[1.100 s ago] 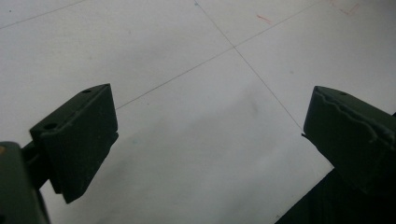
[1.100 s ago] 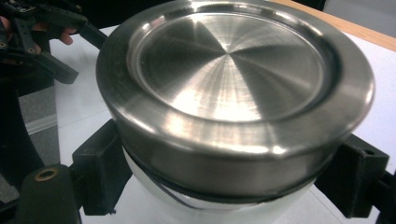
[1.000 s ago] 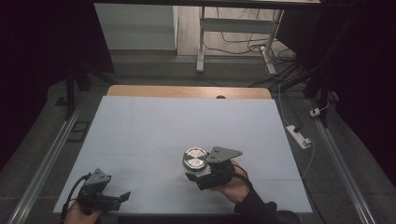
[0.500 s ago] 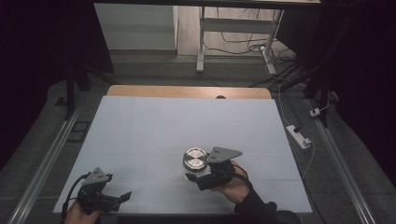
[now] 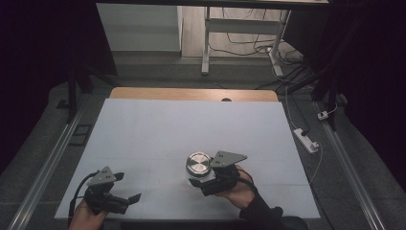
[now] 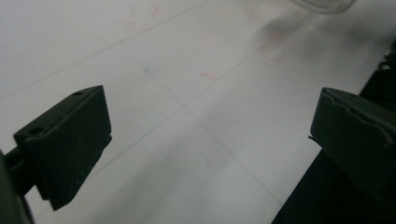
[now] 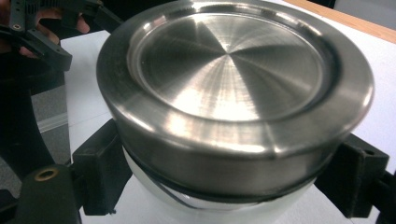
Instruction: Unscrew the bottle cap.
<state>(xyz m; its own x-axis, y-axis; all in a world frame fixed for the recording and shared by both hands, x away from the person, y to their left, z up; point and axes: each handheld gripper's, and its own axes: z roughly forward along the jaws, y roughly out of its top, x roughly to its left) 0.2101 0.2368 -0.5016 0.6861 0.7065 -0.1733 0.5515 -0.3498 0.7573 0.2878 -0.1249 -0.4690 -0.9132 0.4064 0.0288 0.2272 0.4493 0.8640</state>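
R gripper (image 5: 203, 178) jaws clamp the white body under the steel lid of a round container (image 5: 198, 164) at 6 o'clock on the white bench (image 5: 191, 124), L gripper (image 5: 125, 200) jaws wide apart, empty, at 7 o'clock.

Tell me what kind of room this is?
Probably a lab or recording bay, not a home: a white-covered table on a dark floor, loose cables beyond it, and a power strip beside it.
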